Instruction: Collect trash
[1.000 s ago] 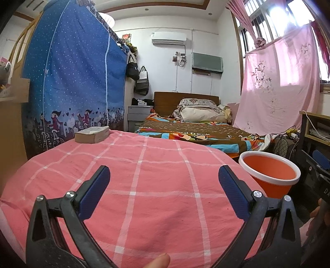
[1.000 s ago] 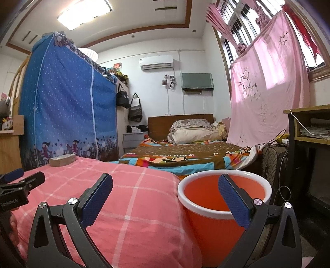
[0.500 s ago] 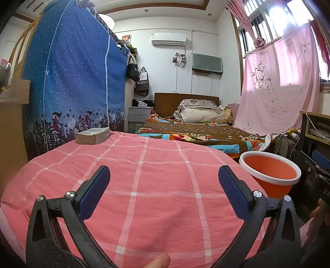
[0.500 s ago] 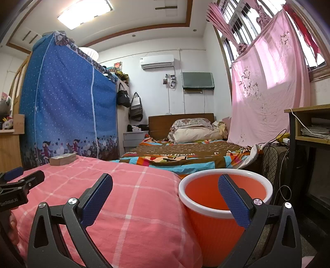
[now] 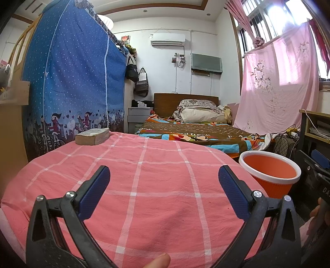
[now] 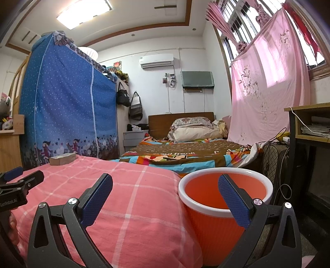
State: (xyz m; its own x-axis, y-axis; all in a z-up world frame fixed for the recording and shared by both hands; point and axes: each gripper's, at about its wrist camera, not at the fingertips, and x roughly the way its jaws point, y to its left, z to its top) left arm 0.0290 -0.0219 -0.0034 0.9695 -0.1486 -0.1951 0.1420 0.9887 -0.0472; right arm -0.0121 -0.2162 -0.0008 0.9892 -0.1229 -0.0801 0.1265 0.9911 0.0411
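At the far left stands one blue dotted wardrobe cover [image 5: 74, 82], and in front of its lower border lies one thick book [image 5: 92, 136], near the far left corner of the pink checked cloth [image 5: 156, 185]. I count one book, one bucket and two grippers; no loose trash shows on the cloth in either view.

The left gripper [image 5: 164, 191] hovers over the middle of the cloth with its two blue pads spread wide, and nothing is between them. The cloth around it is bare up to its rounded far edge, so there is free room on both sides. A fingertip [image 5: 158, 260] shows at the bottom edge of this view.

To the right, the orange bucket [image 5: 270, 175] with a white rim stands just beside the cloth's right edge, lower than the cloth top. The right gripper [image 6: 165, 198] is also spread wide and holds nothing; its left pad is seen against the cloth and its right pad against the bucket's mouth.

The right wrist view alone shows the ceiling lamp [image 6: 84, 12], and the left gripper's tip at its left border. The left wrist view alone shows the whole width of the cloth. Both show the one bed [image 6: 185, 152] behind and the pink curtain [image 6: 268, 92] at the right.
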